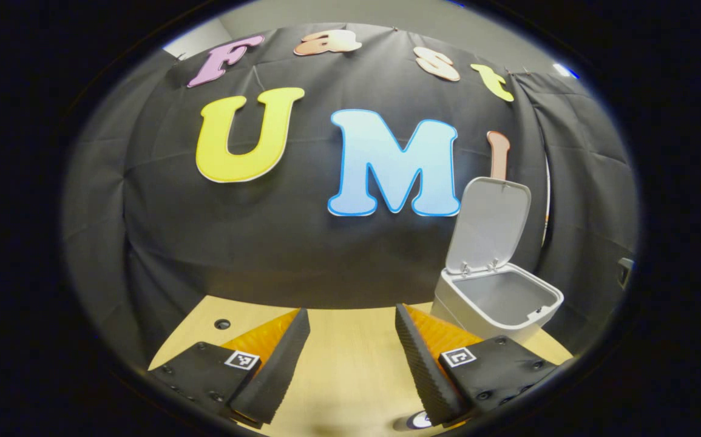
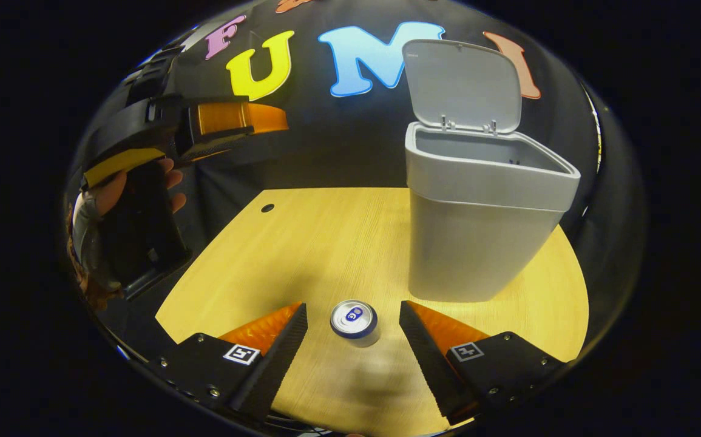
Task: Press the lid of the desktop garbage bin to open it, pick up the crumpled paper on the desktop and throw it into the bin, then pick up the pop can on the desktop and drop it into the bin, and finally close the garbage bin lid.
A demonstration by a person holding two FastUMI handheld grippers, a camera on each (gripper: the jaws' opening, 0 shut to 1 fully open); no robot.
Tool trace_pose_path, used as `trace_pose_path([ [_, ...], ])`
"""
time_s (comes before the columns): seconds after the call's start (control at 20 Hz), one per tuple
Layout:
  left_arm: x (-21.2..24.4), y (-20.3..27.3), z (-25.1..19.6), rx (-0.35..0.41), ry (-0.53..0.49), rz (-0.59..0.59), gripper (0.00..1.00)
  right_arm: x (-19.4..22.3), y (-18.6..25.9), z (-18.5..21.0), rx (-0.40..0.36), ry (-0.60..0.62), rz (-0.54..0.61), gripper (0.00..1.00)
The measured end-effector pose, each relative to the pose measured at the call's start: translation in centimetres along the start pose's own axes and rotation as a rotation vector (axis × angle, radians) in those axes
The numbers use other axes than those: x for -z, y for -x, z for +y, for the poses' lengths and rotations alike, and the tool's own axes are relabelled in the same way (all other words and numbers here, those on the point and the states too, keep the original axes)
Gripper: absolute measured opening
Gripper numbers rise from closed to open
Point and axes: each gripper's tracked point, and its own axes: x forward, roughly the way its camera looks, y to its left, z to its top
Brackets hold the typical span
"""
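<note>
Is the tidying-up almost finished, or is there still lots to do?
About halfway. Done: the grey plastic bin has its lid standing open, and I see no crumpled paper on the wooden desk. In hand: the right tongs are open on either side of the upright silver pop can, not gripping it. Left: binning the can, closing the lid.

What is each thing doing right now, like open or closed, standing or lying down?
Grey plastic desktop garbage bin: upright on the wooden table.
Grey hinged bin lid: open, tipped up and back.
Silver pop can: standing upright, not held.
Right gripper: open, fingers either side of the can.
Left gripper: open, holding nothing.
</note>
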Motion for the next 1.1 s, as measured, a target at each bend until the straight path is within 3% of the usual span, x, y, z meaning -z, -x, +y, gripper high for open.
trace_pose_path([
  [0.4, 0.3, 0.2, 2.1, -0.044, -0.001, 0.008, 0.93, 1.9, -2.1, 1.3, -0.035, 0.033, 0.094, 0.98],
  [1.1, 1.0, -0.2, 4.0, -0.091, -0.004, 0.029, 0.93, 4.2, -7.5, 0.8, -0.017, 0.152, 0.186, 0.98],
])
